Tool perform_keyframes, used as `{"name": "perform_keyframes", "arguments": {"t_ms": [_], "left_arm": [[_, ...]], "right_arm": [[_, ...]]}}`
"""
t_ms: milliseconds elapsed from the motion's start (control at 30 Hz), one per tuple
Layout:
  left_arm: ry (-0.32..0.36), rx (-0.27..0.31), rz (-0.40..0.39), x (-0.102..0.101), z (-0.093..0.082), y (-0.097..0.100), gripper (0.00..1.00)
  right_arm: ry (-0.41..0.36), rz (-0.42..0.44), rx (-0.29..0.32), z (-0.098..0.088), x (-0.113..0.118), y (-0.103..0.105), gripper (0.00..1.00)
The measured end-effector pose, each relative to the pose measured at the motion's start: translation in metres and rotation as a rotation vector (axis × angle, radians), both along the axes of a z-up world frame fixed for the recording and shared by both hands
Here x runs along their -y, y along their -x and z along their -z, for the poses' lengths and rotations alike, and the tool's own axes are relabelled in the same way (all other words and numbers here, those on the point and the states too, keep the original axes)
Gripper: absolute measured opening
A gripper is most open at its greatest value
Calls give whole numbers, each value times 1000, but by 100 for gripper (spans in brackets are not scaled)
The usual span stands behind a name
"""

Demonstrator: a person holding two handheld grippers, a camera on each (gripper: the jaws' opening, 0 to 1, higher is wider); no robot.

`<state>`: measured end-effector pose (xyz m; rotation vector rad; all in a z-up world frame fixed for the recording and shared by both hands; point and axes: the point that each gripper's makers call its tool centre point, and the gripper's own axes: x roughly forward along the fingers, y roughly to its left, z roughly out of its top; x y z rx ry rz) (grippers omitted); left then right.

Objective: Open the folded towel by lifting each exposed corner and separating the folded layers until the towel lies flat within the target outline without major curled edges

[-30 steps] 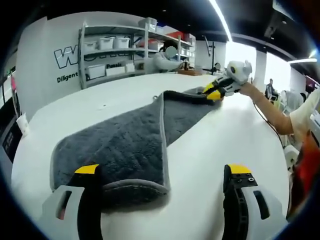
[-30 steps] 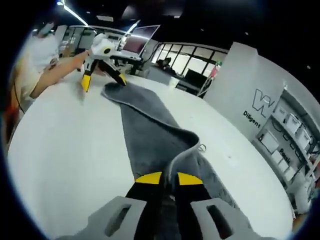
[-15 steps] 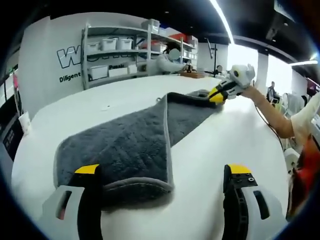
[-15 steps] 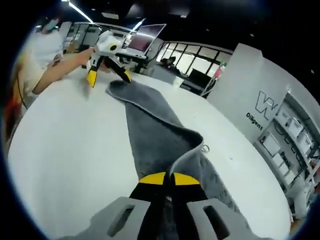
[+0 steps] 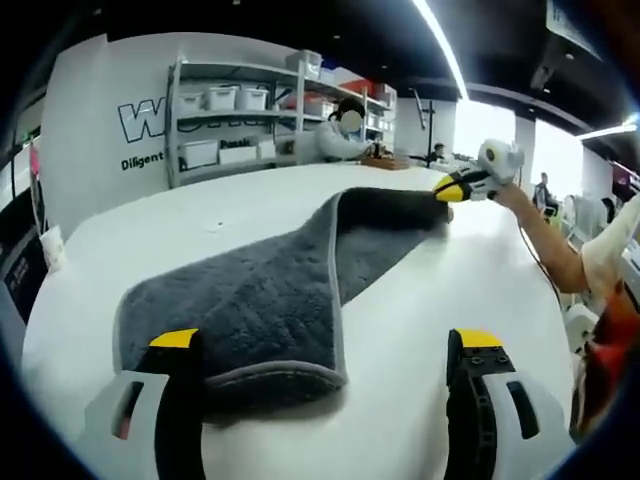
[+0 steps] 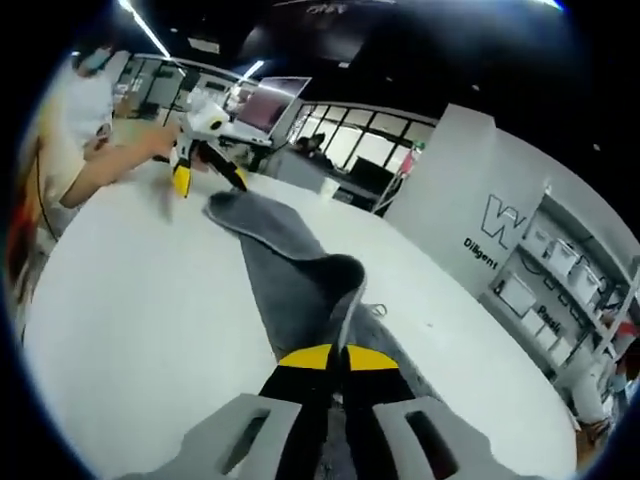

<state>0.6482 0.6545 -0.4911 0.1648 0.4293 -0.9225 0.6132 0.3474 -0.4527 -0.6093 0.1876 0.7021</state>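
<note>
A corner of the grey towel [image 6: 300, 290] is pinched and lifted by the right gripper [image 6: 332, 362] at bottom centre, the left gripper [image 5: 325, 350] is held wide open at the bottom, and next the top layer should be peeled across the bench [image 5: 420, 330].

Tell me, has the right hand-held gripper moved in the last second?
Yes. In the left gripper view the right hand-held gripper, shut on the towel corner, has risen off the table and carried the corner away, toward the shelves.

- big white table [image 5: 400, 330], runs from 6 right up to about 12 in the left gripper view
- shelving rack [image 5: 235, 120] at 11, loaded with white bins [image 5: 222, 97]
- white wall [image 5: 100, 110] with dark lettering at 10
- ceiling light strip [image 5: 440, 45] at 1
- windows [image 6: 350, 140] at 12 in the right gripper view
</note>
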Motion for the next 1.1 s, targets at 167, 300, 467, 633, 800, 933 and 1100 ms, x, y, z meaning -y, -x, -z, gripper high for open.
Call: {"name": "perform_keyframes", "arguments": {"t_ms": [167, 300, 467, 633, 800, 933, 1100], "left_arm": [[1, -1, -1, 0, 0, 0, 99], [13, -4, -1, 0, -1, 1, 99], [8, -8, -4, -1, 1, 0, 99], [16, -29, -18, -4, 3, -2, 99], [13, -33, -22, -6, 4, -3, 98], [6, -38, -28, -9, 7, -3, 98], [13, -37, -31, -10, 5, -2, 98]], "right_arm": [[27, 7, 16, 3, 3, 21, 0], [52, 2, 16, 7, 0, 36, 0], [85, -3, 14, 15, -2, 55, 0], [121, 2, -1, 31, -3, 75, 0], [143, -2, -35, 45, -2, 92, 0], [161, -6, -63, 55, -3, 95, 0], [174, -7, -108, 67, -3, 96, 0]]}}
